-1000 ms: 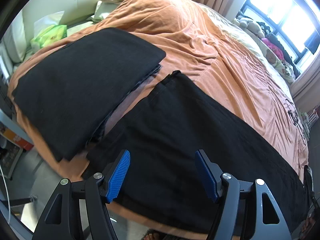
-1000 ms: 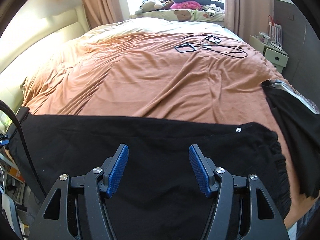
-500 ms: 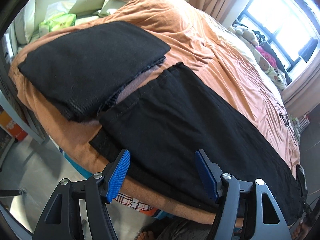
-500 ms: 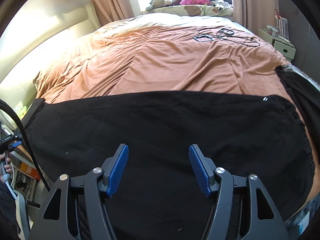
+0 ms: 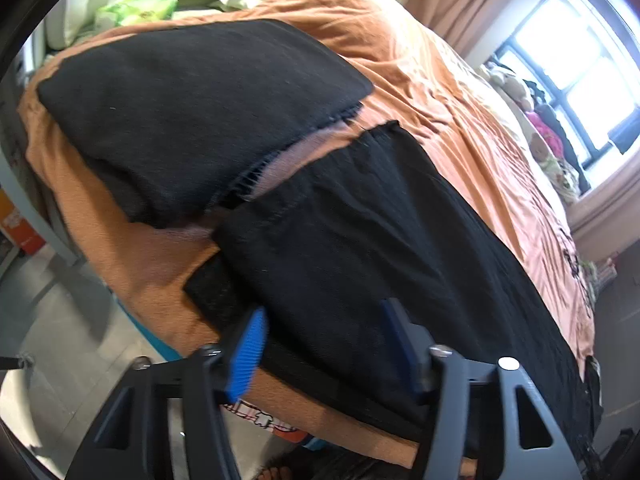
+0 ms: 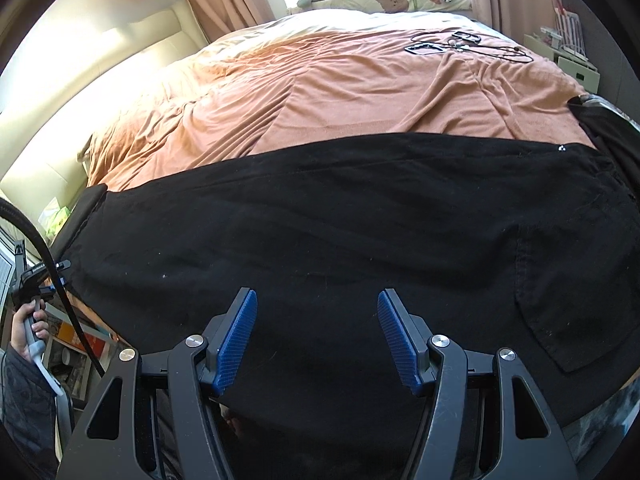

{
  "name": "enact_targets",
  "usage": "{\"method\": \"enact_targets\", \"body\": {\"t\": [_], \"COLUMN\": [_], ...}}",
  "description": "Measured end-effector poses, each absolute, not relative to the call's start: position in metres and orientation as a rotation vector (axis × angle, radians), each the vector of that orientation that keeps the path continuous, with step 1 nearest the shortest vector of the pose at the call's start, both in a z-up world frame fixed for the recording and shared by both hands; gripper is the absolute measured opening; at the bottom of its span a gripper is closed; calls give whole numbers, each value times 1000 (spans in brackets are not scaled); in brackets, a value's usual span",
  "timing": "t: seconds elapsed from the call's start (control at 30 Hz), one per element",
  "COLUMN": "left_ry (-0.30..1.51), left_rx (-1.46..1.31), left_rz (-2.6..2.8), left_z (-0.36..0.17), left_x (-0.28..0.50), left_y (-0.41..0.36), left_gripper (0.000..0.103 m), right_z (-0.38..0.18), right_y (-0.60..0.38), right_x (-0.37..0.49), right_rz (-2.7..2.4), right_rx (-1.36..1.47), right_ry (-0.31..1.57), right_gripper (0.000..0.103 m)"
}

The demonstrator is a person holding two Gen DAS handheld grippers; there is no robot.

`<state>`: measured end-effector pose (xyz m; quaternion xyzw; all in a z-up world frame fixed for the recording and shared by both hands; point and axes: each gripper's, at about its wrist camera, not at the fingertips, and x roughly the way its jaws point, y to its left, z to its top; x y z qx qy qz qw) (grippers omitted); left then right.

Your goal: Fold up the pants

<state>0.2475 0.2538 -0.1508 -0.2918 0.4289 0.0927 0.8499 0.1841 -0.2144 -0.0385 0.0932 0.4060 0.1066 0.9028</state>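
The left tongs (image 5: 324, 344), blurred, have just been closing over the black pants' (image 5: 360, 240) hem at the bed's (image 5: 460, 112) edge; whether the pads press cloth is unclear. The right tongs (image 6: 318, 336) stand apart over the pants' middle, their fingertips hiding a strip. Beyond lies a folded black stack (image 5: 192, 108).

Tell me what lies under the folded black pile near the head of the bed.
The folded black pile rests on the orange bedspread, with a pinkish strip showing at its fringed edge. Whatever else lies beneath is covered.
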Motion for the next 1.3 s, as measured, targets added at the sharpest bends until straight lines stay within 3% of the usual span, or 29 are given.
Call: {"method": "enact_targets", "body": {"t": [0.07, 0.13, 0.27, 0.7, 0.8, 0.87, 1.3], "left_ry": [905, 910, 862, 855, 839, 830, 767], "left_rx": [-609, -625, -642, -729, -770, -796, -893], "left_rz": [223, 231, 247, 259, 246, 245, 205], "left_z": [-150, -152, -148, -153, -155, -158, -166], "left_x": [244, 239, 224, 204, 197, 193, 215], "left_y": [255, 258, 260, 270, 273, 276, 292], "left_gripper": [25, 9, 2, 3, 22, 40, 43], "right_z": [-40, -43, -47, -52, -53, -52, -52], "right_y": [-212, -212, -210, -203, -200, -198, -181], "right_x": [186, 189, 189, 189, 191, 193, 202], "right_rz": [218, 222, 225, 235, 240, 243, 258], "right_rx": [198, 210, 223, 217, 214, 213, 185], "right_ry": [845, 850, 861, 875, 881, 879, 886], "right_gripper": [61, 61, 61, 61, 61, 61, 61]}}
